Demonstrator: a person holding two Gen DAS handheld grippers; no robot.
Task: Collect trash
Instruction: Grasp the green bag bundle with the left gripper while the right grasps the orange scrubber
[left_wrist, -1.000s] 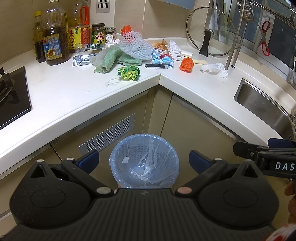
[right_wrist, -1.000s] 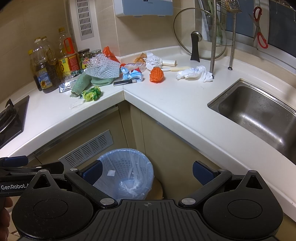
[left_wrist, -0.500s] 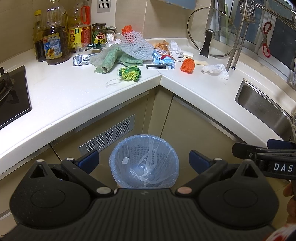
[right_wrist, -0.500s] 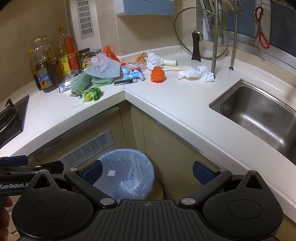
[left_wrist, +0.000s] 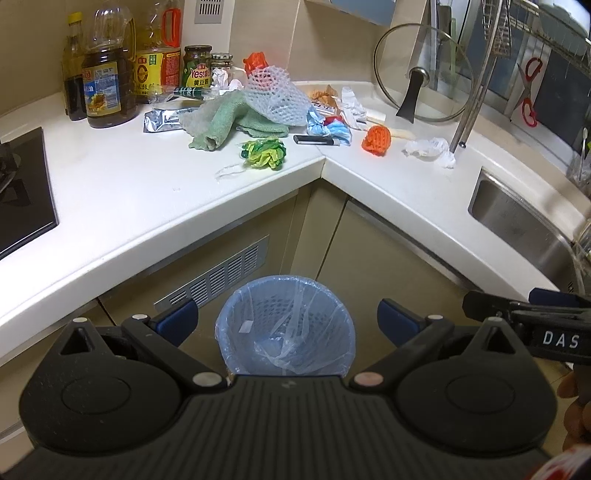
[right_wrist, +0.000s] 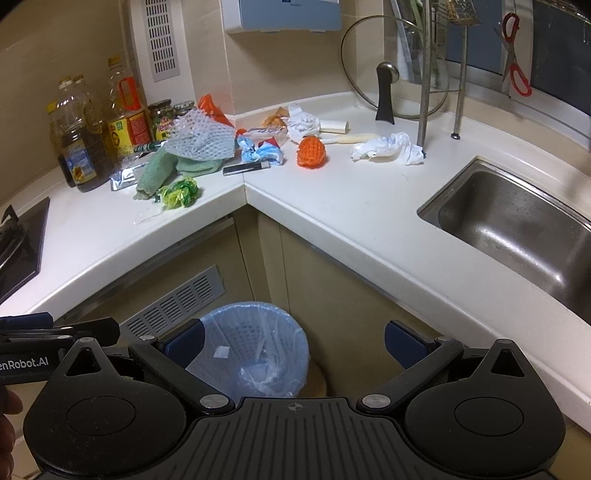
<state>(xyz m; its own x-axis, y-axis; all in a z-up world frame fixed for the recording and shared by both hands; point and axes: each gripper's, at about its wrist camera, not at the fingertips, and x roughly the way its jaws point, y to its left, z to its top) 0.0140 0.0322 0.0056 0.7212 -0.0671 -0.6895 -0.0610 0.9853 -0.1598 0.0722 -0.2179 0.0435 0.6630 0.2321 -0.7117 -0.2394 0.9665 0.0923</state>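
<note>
A blue bin lined with clear plastic (left_wrist: 286, 325) (right_wrist: 251, 343) stands on the floor below the counter corner. Trash lies on the white counter (left_wrist: 122, 192): a green-yellow wrapper (left_wrist: 264, 152) (right_wrist: 179, 192), an orange foam net (left_wrist: 376, 139) (right_wrist: 312, 152), white crumpled plastic (left_wrist: 428, 148) (right_wrist: 388, 147), blue crumpled wrappers (left_wrist: 328, 127) (right_wrist: 260, 152), a white foam net (left_wrist: 275, 98) (right_wrist: 201, 138). My left gripper (left_wrist: 288, 319) is open and empty above the bin. My right gripper (right_wrist: 293, 339) is open and empty, also low in front of the counter.
Oil bottles (left_wrist: 107, 74) and jars (left_wrist: 197, 66) stand at the back left near a green cloth (left_wrist: 221, 122). A black hob (left_wrist: 22, 184) is on the left, a steel sink (right_wrist: 517, 229) on the right. A glass lid (right_wrist: 391, 70) and red scissors (right_wrist: 517, 55) are behind.
Both views have shifted slightly, with the counter items sliding a little to the right in the frames. Both grippers stay open and empty.
</note>
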